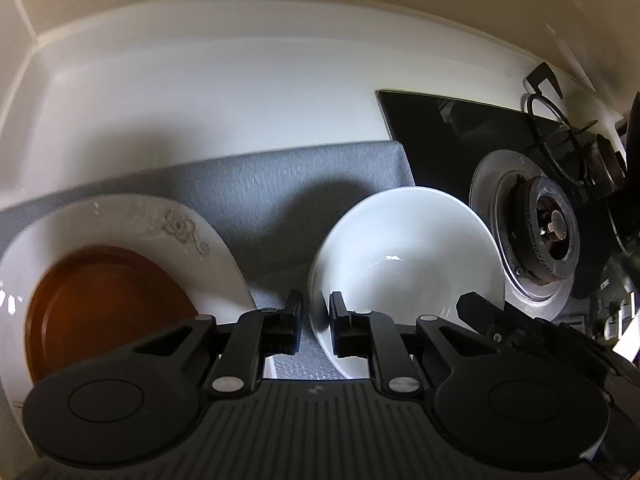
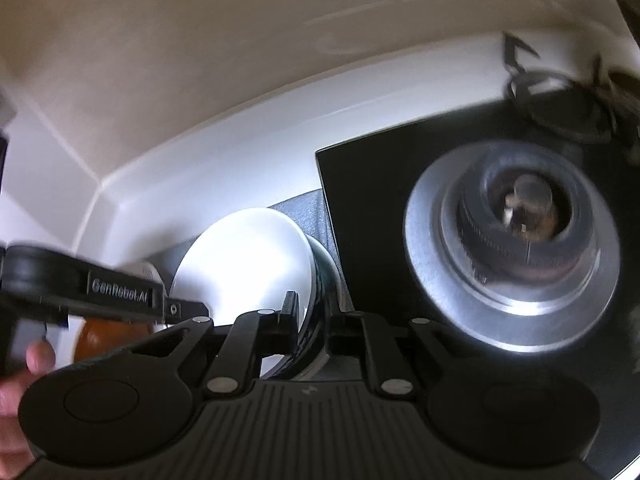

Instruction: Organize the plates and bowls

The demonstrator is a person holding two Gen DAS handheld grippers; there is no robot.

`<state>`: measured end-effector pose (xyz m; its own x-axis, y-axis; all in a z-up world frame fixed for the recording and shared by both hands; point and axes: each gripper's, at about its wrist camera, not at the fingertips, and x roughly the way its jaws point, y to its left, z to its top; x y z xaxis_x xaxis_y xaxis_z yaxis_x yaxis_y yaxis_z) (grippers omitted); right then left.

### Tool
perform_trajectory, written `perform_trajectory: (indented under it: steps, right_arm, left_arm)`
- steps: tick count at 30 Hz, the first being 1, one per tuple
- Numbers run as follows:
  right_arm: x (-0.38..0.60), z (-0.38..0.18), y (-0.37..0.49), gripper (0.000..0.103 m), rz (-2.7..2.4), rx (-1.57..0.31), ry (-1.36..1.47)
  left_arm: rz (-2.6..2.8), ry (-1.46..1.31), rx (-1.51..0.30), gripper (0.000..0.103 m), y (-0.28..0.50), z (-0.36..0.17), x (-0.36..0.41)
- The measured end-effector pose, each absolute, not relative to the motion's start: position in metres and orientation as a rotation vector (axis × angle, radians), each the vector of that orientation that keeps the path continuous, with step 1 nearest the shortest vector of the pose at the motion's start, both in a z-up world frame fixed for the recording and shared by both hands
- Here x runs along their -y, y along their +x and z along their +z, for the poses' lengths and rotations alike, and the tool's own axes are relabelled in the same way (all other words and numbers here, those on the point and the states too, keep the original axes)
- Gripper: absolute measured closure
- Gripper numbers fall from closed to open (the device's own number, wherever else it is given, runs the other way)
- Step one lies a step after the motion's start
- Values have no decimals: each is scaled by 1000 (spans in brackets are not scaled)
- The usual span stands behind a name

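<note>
A white table (image 1: 240,92) runs into a cream-walled corner, with a grey woven mat (image 1: 280,184) laid on it and a black glass gas hob (image 1: 440,140) just beside the mat's right edge; one steel-ringed burner (image 1: 548,228) shows, its dark pan support (image 1: 560,128) further back.

On the mat's left a wide white plate (image 1: 132,220), glossy with a faint grey flower printed on its rim, already carries a smaller amber-brown dish (image 1: 108,312) nested in its well, so that part of the stacking looks done. The white bowl (image 1: 404,264) is what remains: smooth, deep, round-sided glazed ware with a bright highlight inside, tilted and apparently off the mat, near the hob's edge.

The left gripper (image 1: 314,320) has its fingers a little apart, straddling the bowl's near-left rim; whether the pads touch it is not clear, so I read this as a loose brace, not a clamp. The right gripper (image 2: 314,320) has its fingers closed onto the bowl's (image 2: 244,264) opposite rim, the wall passing between them; the outside of the bowl looks dark with ribbed bands in that blurred view. A bare hand (image 2: 24,368) shows at the lower left there.

By my judgement, the bowl has yet to find its place with the plate stack.
</note>
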<state>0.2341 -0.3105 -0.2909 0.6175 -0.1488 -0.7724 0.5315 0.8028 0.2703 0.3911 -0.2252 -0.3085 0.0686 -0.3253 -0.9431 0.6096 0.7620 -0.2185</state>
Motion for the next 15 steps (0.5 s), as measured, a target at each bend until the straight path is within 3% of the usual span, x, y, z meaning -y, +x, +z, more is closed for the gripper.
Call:
perform_trajectory:
  steps: [15]
  right_arm:
    - [305,-277,233,87,-454,-906,579]
  left_arm:
    - [-728,185,-1357,87,398,-315,222]
